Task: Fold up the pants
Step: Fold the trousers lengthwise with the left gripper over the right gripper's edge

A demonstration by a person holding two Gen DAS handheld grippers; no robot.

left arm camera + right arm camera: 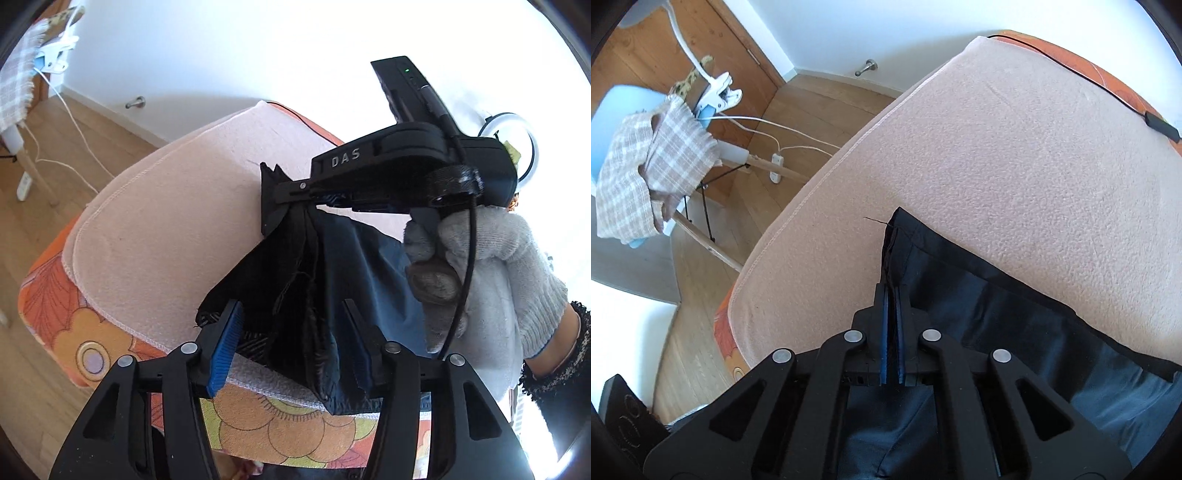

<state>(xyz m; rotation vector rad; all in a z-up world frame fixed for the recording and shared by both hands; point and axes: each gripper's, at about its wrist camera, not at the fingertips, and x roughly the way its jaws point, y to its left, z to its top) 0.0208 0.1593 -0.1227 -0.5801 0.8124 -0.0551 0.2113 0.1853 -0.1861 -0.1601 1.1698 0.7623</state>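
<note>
The dark navy pants [343,266] hang bunched above the pink blanket [177,206]. In the left wrist view my right gripper [275,205], held by a white-gloved hand, is shut on the pants' top edge. My left gripper [291,328] is open, its blue-padded fingers [225,347] on either side of the hanging fabric without pinching it. In the right wrist view my right gripper [892,295] is shut on a hem corner of the pants [1015,317], which trail to the lower right over the blanket [997,147].
The blanket covers an orange floral surface [74,332]. A chair with a checked cloth [653,173] and a white clamp lamp [716,96] stands on the wooden floor to the left, with white cables. A black cable [1108,88] runs along the far edge.
</note>
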